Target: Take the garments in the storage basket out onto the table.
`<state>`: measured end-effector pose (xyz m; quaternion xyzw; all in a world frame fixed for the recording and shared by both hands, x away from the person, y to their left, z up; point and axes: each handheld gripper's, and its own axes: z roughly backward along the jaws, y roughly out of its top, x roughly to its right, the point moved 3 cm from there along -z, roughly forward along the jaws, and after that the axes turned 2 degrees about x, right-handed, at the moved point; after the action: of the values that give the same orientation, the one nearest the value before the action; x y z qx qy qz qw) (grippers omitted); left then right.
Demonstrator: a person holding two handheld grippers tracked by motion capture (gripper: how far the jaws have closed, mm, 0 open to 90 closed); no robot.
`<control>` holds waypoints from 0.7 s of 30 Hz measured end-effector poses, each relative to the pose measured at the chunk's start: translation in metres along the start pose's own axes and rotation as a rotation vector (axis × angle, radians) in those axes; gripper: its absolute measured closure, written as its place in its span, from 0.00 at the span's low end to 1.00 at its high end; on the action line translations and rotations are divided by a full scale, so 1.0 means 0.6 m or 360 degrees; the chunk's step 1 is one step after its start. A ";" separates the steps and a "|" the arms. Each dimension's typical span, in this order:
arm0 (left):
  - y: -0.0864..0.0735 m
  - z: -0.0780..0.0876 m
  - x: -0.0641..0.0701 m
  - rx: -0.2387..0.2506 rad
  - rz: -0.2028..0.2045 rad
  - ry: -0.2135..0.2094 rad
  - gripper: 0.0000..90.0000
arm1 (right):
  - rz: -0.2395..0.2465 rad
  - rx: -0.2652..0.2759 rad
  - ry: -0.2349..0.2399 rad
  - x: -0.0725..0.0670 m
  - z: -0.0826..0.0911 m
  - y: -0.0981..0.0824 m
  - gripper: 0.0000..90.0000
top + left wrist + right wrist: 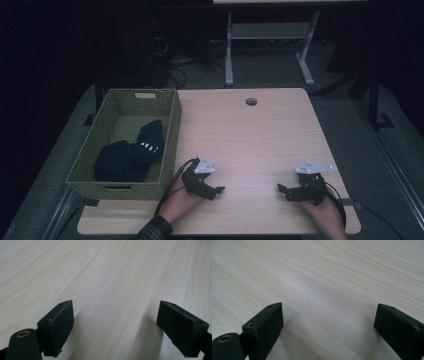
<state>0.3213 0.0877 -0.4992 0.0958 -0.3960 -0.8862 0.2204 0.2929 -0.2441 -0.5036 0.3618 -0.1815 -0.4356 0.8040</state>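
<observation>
The left gripper (216, 190) sits on the wooden table (250, 140) with its jaws wide apart and nothing between them. The right gripper (283, 190) faces it, well apart, jaws wide too and holding nothing. The dark socks (131, 154) lie in the woven basket (172, 131), just beside the left gripper on its outer side.
</observation>
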 end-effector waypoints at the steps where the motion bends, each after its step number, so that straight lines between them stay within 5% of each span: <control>1: 0.000 0.000 0.000 0.0001 -0.0002 0.0000 0.15 | -0.0001 0.0001 0.0000 0.000 0.000 0.000 0.09; 21: 0.007 -0.001 0.010 -0.0034 -0.0007 0.0027 0.17 | -0.0014 -0.0003 0.0002 -0.001 0.000 0.000 0.09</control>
<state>0.3174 0.0819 -0.4967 0.1020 -0.3845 -0.8900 0.2229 0.2922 -0.2437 -0.5035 0.3620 -0.1790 -0.4391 0.8026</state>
